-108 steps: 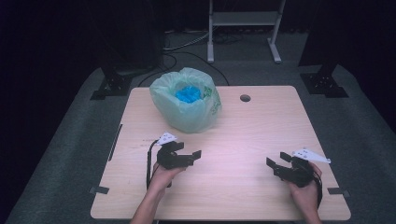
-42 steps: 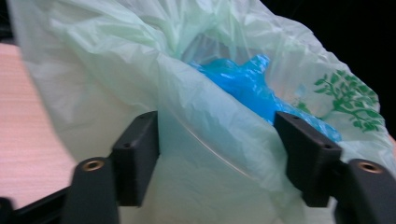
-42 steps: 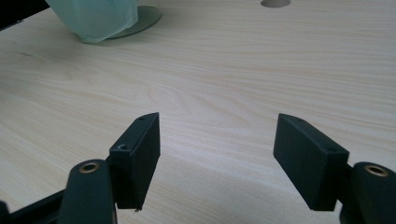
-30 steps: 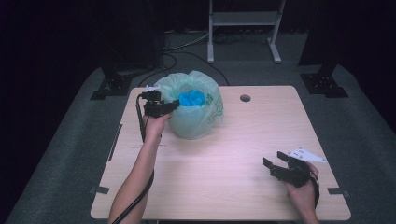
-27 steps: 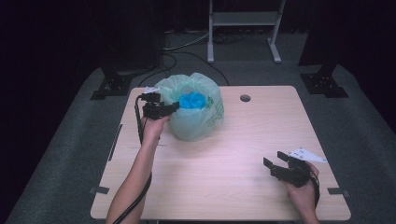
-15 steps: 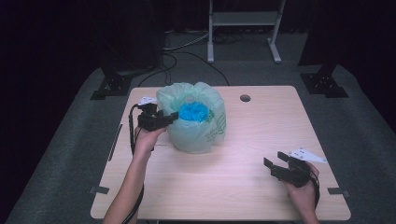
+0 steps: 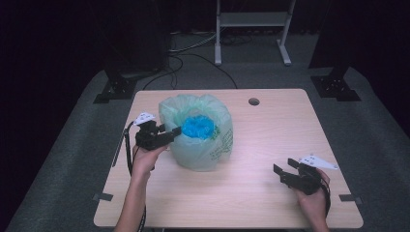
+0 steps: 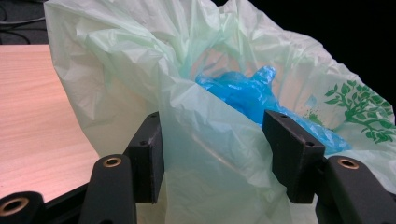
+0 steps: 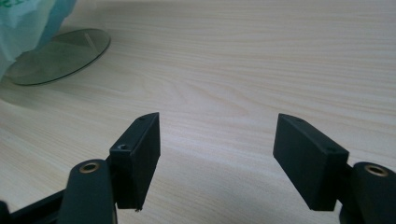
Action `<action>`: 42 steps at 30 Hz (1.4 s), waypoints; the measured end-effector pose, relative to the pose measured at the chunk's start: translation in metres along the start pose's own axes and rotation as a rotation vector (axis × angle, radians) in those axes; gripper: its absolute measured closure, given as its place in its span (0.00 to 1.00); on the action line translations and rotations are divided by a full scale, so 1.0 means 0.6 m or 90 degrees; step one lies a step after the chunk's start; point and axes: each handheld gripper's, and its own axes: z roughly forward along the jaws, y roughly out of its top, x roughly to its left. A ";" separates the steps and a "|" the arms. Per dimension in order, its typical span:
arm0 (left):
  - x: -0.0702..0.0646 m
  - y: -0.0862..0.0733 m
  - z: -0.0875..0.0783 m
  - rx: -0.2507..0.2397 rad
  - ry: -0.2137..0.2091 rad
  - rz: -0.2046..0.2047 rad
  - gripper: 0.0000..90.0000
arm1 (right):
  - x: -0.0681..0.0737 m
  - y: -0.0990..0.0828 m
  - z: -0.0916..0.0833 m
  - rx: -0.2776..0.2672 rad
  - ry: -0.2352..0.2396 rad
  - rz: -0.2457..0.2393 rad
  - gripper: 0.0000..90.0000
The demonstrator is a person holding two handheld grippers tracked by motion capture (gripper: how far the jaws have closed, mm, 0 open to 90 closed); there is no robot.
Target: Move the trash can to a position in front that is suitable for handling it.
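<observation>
A pale green plastic bag [image 7: 209, 145] stands on the wooden table [image 7: 275, 135], left of centre, its mouth open over a crumpled blue bag [image 7: 198, 126] inside. My left gripper [image 7: 173, 131] reaches in from the left at the rim. In the left gripper view the green film [image 8: 210, 140] bulges between the two jaws and touches both pads, with the blue bag [image 8: 243, 93] just behind; the left gripper [image 8: 212, 161] is shut on that wide fold. My right gripper [image 7: 283, 170] rests near the front right of the table, open, with bare wood between its jaws [image 9: 217, 154].
A round cable hole [image 7: 253, 102] lies in the table's far middle. In the right gripper view a flat greyish disc [image 9: 56, 56] lies at the bag's foot [image 9: 23, 18]. Stand feet and cables lie on the dark floor beyond the table.
My left gripper has moved toward the near edge of the table, and the green bag has come along with it. The right gripper has stayed where it was.
</observation>
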 end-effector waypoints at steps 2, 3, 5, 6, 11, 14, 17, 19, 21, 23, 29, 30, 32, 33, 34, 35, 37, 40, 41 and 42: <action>-0.004 -0.001 -0.003 0.007 -0.001 0.009 0.47 | -0.002 -0.002 0.002 0.004 -0.001 0.002 0.35; -0.004 -0.001 -0.003 0.007 -0.001 0.009 0.47 | -0.002 -0.003 0.002 0.004 -0.002 0.004 0.35; -0.009 -0.003 -0.008 0.009 0.001 0.016 0.47 | -0.003 -0.003 0.004 0.006 -0.003 0.003 0.35; -0.011 -0.008 -0.013 0.006 -0.008 0.008 0.47 | -0.003 -0.003 0.004 0.006 -0.003 0.004 0.35; -0.015 -0.014 -0.025 0.014 -0.017 0.006 0.48 | -0.003 -0.005 0.007 0.010 -0.003 0.004 0.35; -0.019 -0.017 -0.032 0.017 -0.018 0.010 0.48 | -0.003 -0.005 0.006 0.008 -0.003 0.003 0.35; -0.019 -0.018 -0.033 0.020 -0.022 0.013 0.48 | -0.002 -0.005 0.005 0.006 -0.001 0.003 0.35; -0.019 -0.018 -0.034 0.021 -0.026 0.016 0.47 | -0.002 -0.005 0.004 0.006 0.001 0.005 0.35; -0.018 -0.018 -0.031 0.021 -0.026 0.019 0.46 | -0.003 -0.007 0.006 0.006 0.001 0.005 0.35; -0.018 -0.019 -0.027 0.016 -0.017 0.019 0.43 | -0.002 -0.007 0.007 0.007 0.003 0.006 0.35; -0.028 -0.021 -0.014 0.009 0.019 0.023 0.46 | -0.001 -0.007 0.008 0.005 0.005 0.015 0.35; -0.030 -0.022 -0.014 0.009 0.030 0.030 0.48 | -0.001 -0.007 0.007 0.004 0.004 0.015 0.35; -0.032 -0.022 -0.015 0.006 0.047 0.044 0.52 | 0.000 -0.007 0.005 0.001 0.005 0.018 0.36; -0.033 -0.023 -0.016 0.002 0.052 0.047 0.54 | 0.001 -0.007 0.005 0.000 0.006 0.018 0.36; -0.033 -0.023 -0.016 0.002 0.052 0.047 0.57 | 0.001 -0.007 0.005 0.000 0.006 0.018 0.36; -0.034 -0.022 -0.017 -0.001 0.058 0.052 0.57 | 0.001 -0.007 0.005 0.000 0.006 0.017 0.36; -0.034 -0.021 -0.018 -0.009 0.068 0.061 0.63 | 0.000 -0.008 0.007 0.002 0.007 0.016 0.36; -0.035 -0.021 -0.017 -0.015 0.088 0.078 0.67 | 0.000 -0.010 0.011 0.009 0.009 0.017 0.36; -0.036 -0.021 -0.017 -0.017 0.095 0.083 0.67 | 0.000 -0.010 0.011 0.009 0.009 0.017 0.36; -0.037 -0.022 -0.017 -0.020 0.105 0.088 0.68 | 0.002 -0.011 0.013 0.011 0.009 0.014 0.36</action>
